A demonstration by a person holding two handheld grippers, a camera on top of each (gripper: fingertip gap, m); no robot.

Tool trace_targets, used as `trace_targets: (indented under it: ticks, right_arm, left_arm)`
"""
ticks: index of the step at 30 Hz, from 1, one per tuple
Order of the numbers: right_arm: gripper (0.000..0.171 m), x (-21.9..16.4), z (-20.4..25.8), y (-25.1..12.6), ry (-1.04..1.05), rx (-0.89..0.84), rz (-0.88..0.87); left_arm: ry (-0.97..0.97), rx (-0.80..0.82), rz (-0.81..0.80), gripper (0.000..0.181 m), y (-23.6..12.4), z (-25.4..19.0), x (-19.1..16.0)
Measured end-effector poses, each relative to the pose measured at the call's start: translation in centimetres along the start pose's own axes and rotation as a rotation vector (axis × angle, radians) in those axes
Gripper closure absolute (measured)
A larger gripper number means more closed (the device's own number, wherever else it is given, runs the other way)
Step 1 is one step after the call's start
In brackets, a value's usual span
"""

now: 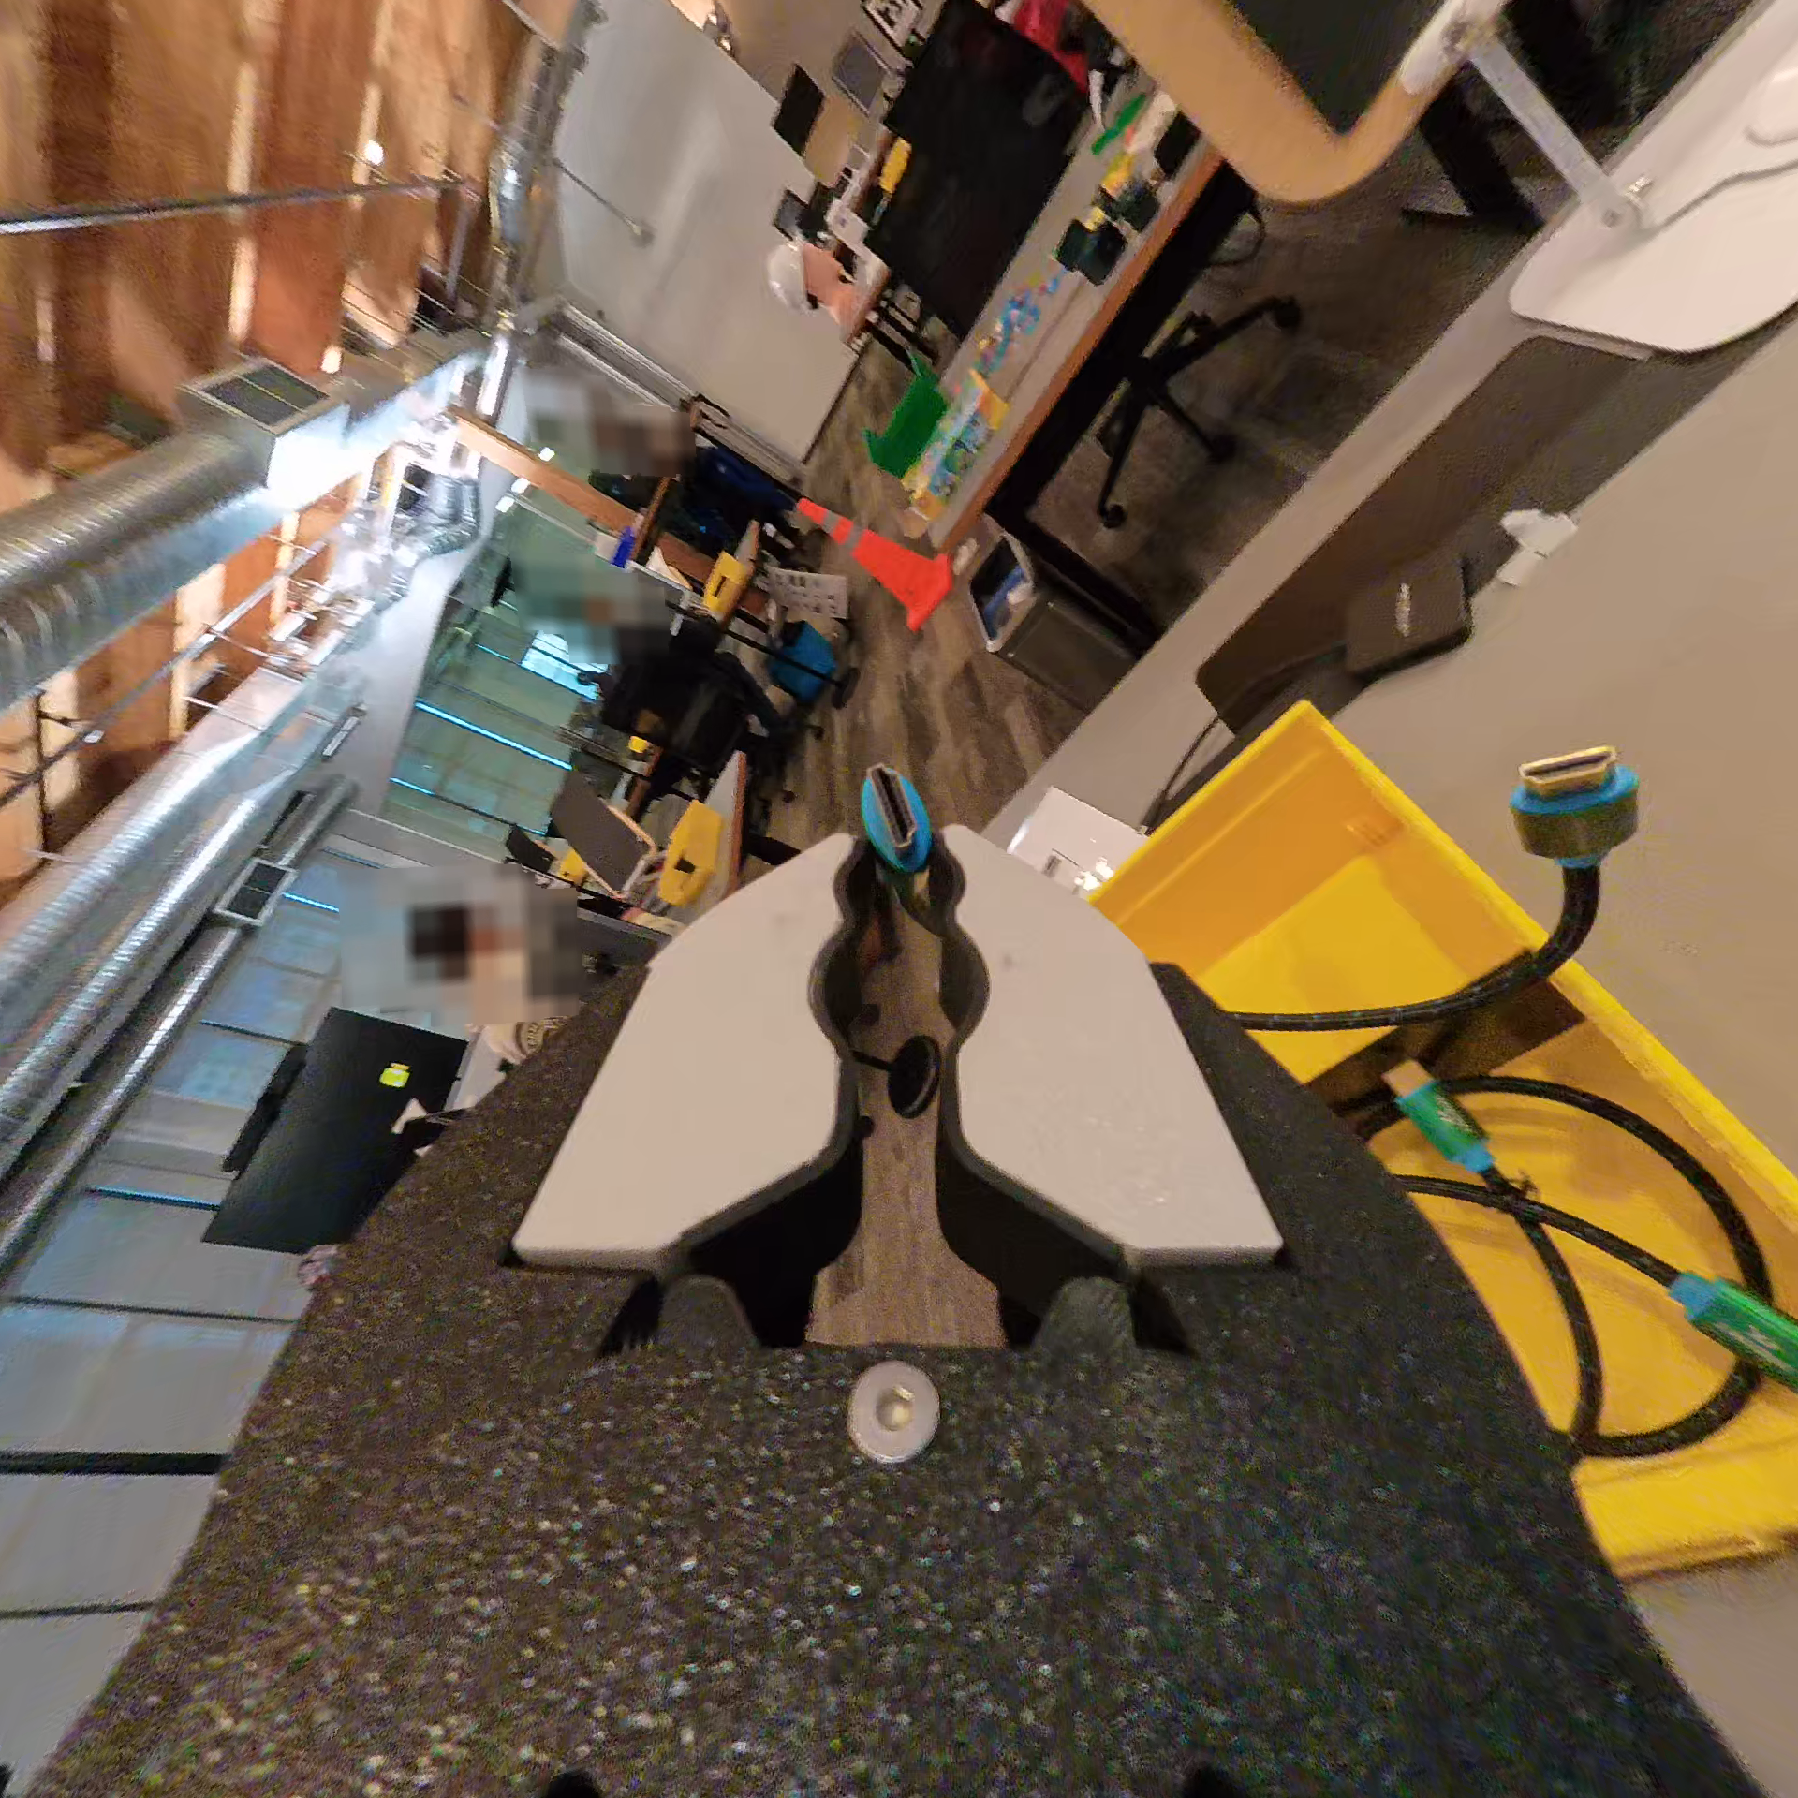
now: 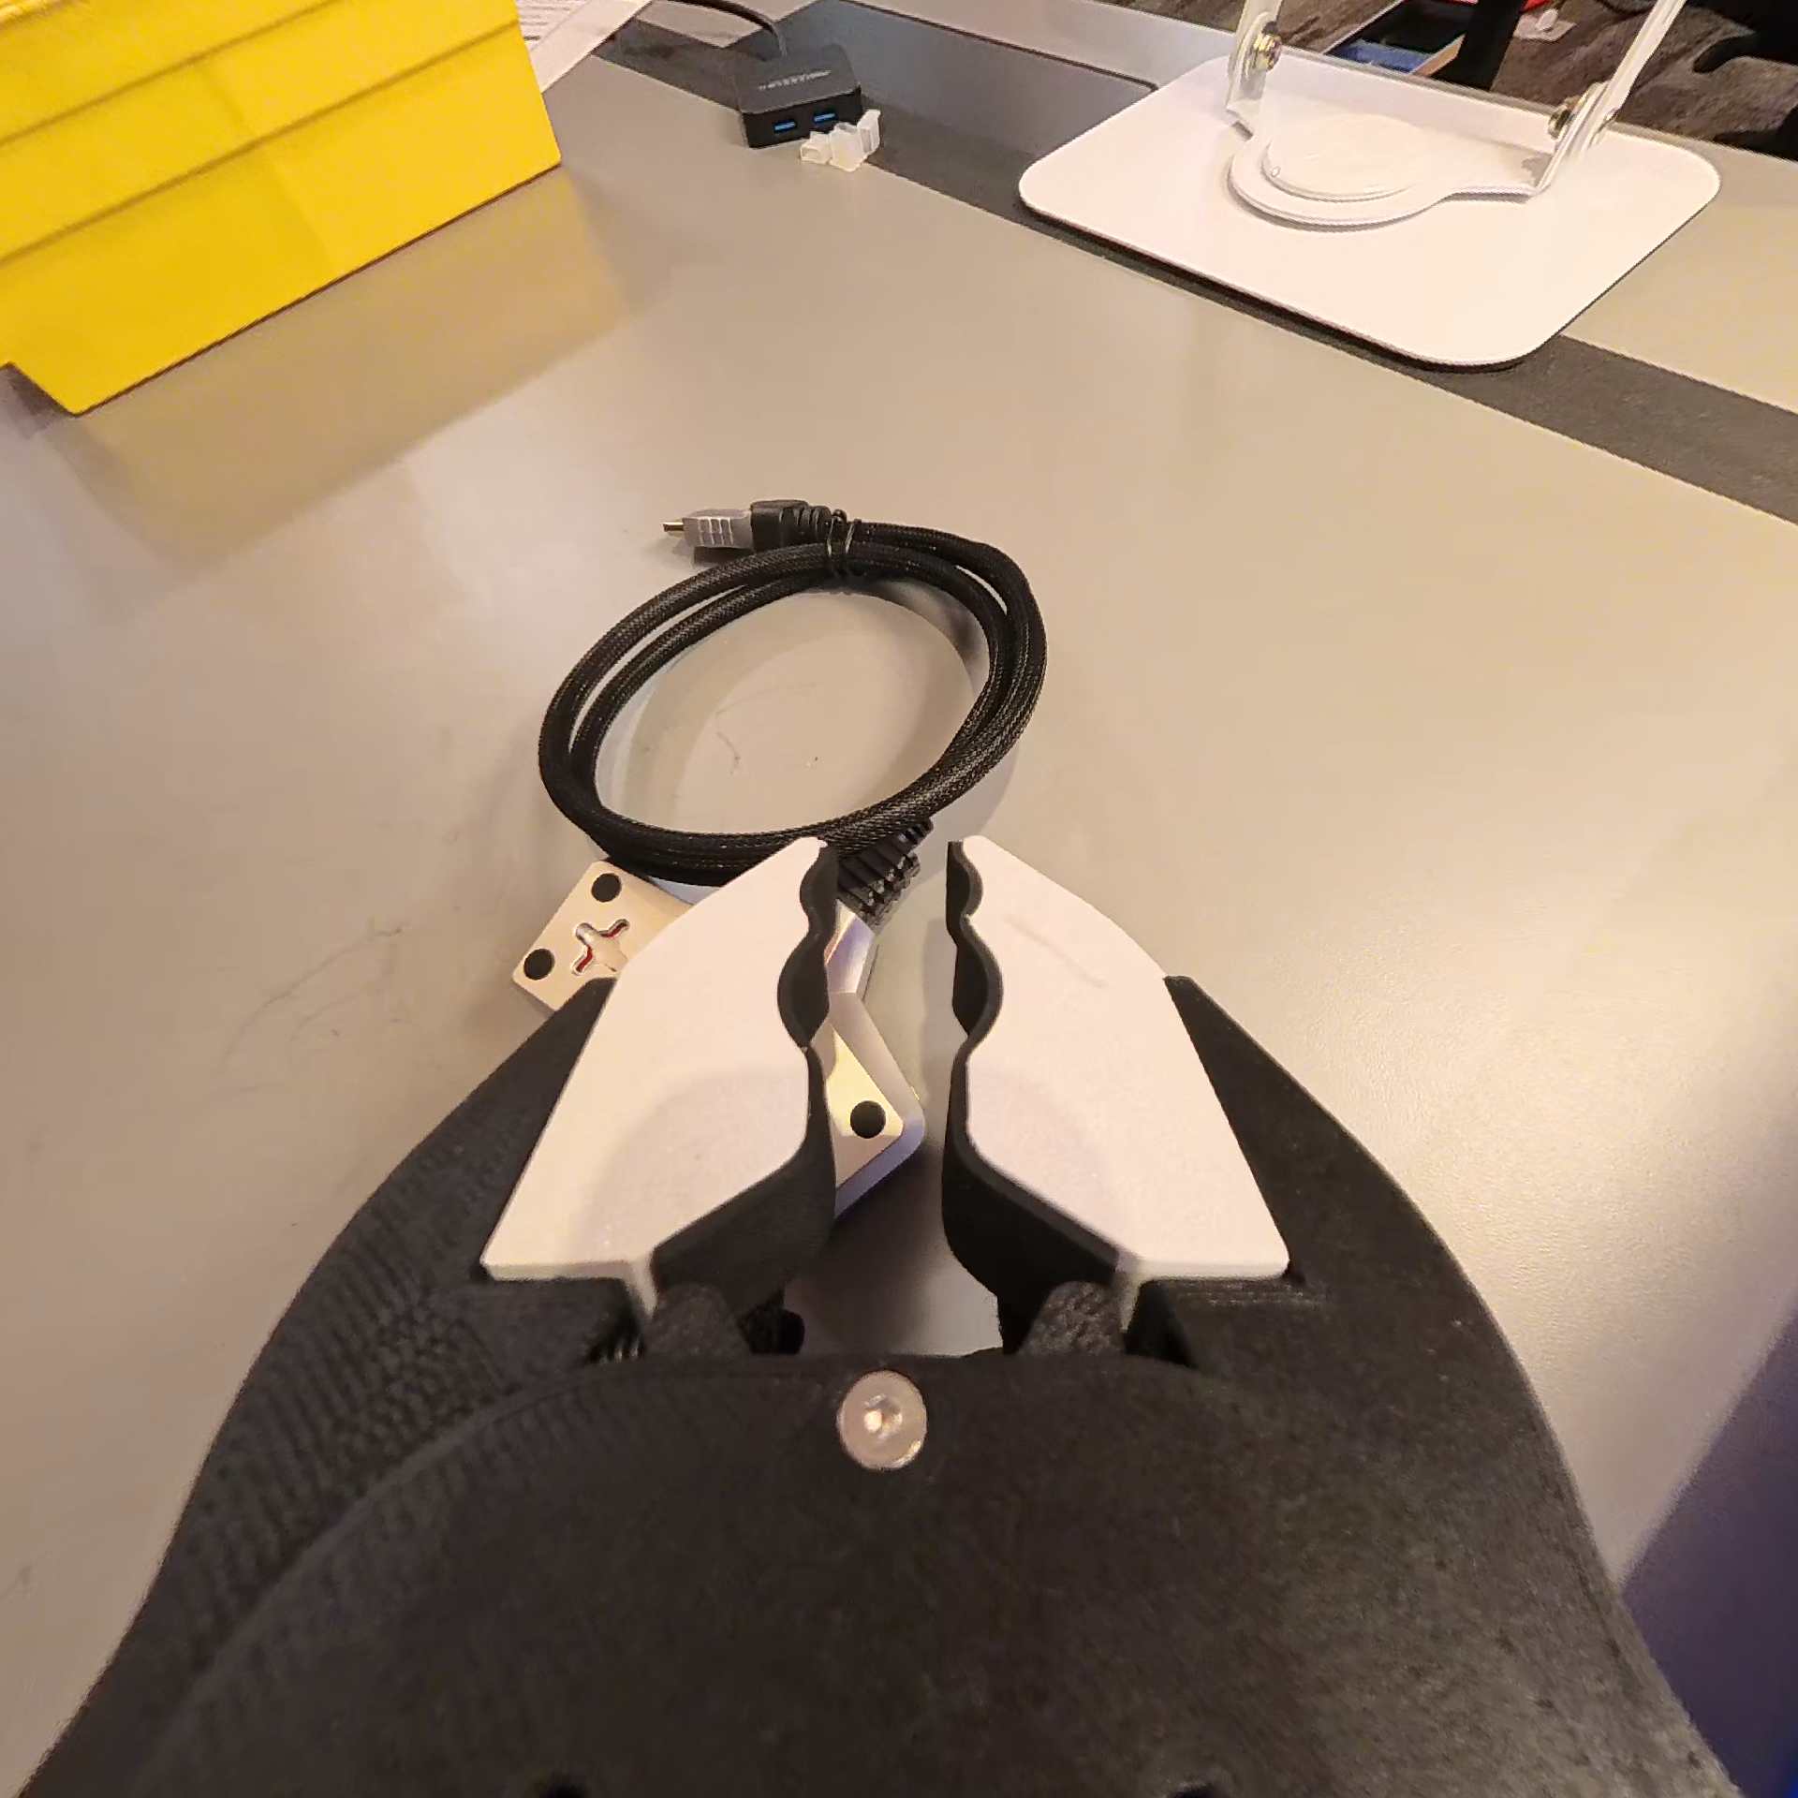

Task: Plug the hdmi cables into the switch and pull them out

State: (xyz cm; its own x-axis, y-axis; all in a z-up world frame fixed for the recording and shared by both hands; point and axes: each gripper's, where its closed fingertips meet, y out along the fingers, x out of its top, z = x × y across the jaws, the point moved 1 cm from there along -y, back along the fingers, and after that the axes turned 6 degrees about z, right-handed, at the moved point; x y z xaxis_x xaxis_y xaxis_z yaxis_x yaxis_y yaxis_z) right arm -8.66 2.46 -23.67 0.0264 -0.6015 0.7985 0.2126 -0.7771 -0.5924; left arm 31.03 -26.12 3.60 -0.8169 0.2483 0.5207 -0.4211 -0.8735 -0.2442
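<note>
My left gripper (image 1: 897, 848) is shut on a blue-collared HDMI plug (image 1: 893, 812) that sticks out past the fingertips, held up in the air at a tilt. Its black braided cable (image 1: 1459, 1007) trails to the right into a yellow bin (image 1: 1294, 905). A second blue-collared plug (image 1: 1574, 793) stands up over the bin. My right gripper (image 2: 885, 861) is open, low over a silver switch (image 2: 861, 1080) lying on the grey table (image 2: 1313, 730). The left finger hides part of the switch. The switch's own coiled black cable (image 2: 1012, 642) lies just beyond, ending in a grey plug (image 2: 715, 533).
The yellow bin (image 2: 243, 195) stands at the far left of the table. A black USB hub (image 2: 798, 88) and a white stand base (image 2: 1362, 214) are at the back. More green-and-blue connectors (image 1: 1440, 1129) lie in the bin. Desks, chairs and an orange cone (image 1: 890, 564) are beyond the table. About 55 cm separates my left fingertips from my right.
</note>
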Motion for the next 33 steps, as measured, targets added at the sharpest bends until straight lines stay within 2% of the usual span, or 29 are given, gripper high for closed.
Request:
trace_targets:
  ticks: [1, 5, 9, 14, 18, 22, 27, 29, 30, 33]
  right_arm:
    - [0.150, 0.0, 0.0, 0.0, 0.001, 0.000, -0.001]
    - [0.150, 0.0, 0.0, -0.1, 0.005, 0.003, -0.002]
    - [0.149, 0.1, -0.1, -0.1, 0.003, 0.003, -0.002]
    - [0.149, -0.1, -0.3, -0.2, 0.005, -0.005, 0.007]
    - [0.149, 0.0, -0.5, -0.3, 0.010, -0.010, 0.005]
    - [0.149, 0.0, -0.4, -0.3, 0.008, -0.008, 0.002]
    - [0.148, -0.1, -0.4, -0.2, 0.003, -0.008, 0.007]
    - [0.148, -0.1, -0.5, -0.3, 0.005, -0.009, 0.005]
    - [0.148, -0.1, -0.5, -0.4, 0.007, -0.006, 0.008]
    - [0.148, -0.1, -0.5, -0.5, 0.016, 0.007, 0.010]
  left_arm:
    - [0.003, 0.041, -0.016, 0.170, -0.5, 0.7, 0.7]
    - [-0.007, 0.090, -0.112, 0.170, -2.8, 1.8, 4.2]
    - [-0.022, -0.121, -0.211, 0.170, -5.1, -1.9, 8.2]
    - [0.019, -0.548, -0.325, 0.171, -8.4, -11.0, 12.7]
    - [0.063, -0.883, -0.362, 0.170, -10.0, -19.6, 14.9]
    - [0.092, -1.135, -0.386, 0.170, -10.0, -28.5, 16.6]
    - [0.025, -1.425, -0.423, 0.170, -9.4, -37.9, 19.1]
    - [-0.037, -1.531, -0.511, 0.169, -9.4, -39.8, 20.1]
    - [-0.106, -1.567, -0.593, 0.162, -9.5, -39.9, 21.0]
    - [-0.432, -1.667, -0.910, 0.139, -9.9, -36.8, 23.3]
